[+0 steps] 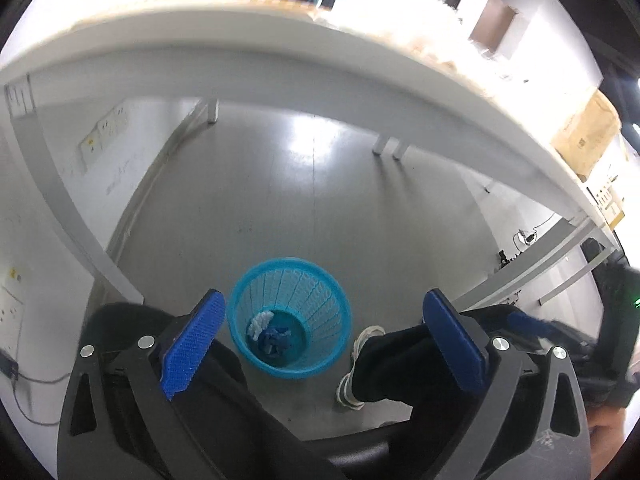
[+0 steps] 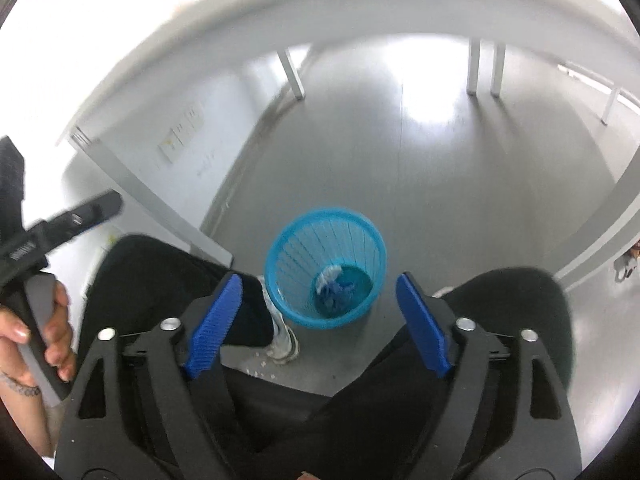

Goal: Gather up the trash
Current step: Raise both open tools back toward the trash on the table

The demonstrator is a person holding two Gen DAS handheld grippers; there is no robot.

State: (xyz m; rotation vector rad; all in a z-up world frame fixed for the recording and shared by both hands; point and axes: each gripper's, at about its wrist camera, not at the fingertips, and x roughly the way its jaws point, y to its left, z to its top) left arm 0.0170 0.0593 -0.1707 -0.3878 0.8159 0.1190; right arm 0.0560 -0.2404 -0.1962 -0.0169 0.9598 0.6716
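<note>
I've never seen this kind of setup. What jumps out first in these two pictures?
The bright blue mesh wastebasket on the grey floor between the person's feet, with crumpled white and blue trash at its bottom. Framing it are each gripper's blue-padded fingers, left gripper and right gripper, spread wide and holding nothing.

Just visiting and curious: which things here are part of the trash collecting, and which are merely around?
Part of the job:
blue mesh wastebasket
crumpled blue and white trash inside it
left gripper, open
right gripper, open

Merely around:
white table
cardboard boxes
wall sockets
</note>
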